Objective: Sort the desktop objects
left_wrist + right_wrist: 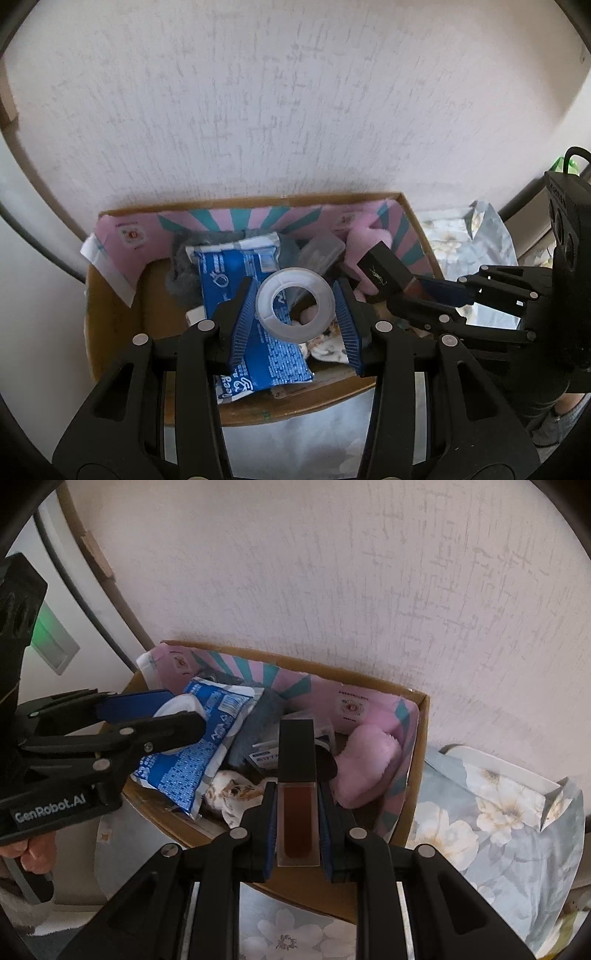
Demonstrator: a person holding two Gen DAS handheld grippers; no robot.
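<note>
Two grippers, each with one item held above one open cardboard box (114,332). The left gripper (295,306) has its blue-padded fingers (242,317) partly apart and pressed on the two sides of one roll of clear tape (293,304), held flat over the middle of the box. The right gripper (297,819) is almost fully closed on one lip-gloss tube (298,812) with a black cap, dark red fill showing between the pads; it hangs above the near edge of the box, towards its right side.

Inside the box, near to far: one blue-and-white packet (195,760) along the left side, one calico-patterned soft item (232,794) at the near edge, one grey cloth (258,720) in the middle, one clear plastic case (321,253), one pink plush item (365,764) against the right wall. A pink-and-teal printed liner (240,218) covers the far wall.

The box rests on a floral cloth (480,830); a white textured wall (295,110) stands behind it. Both grippers point steeply downward. A hand (35,853) grips the left gripper's handle.
</note>
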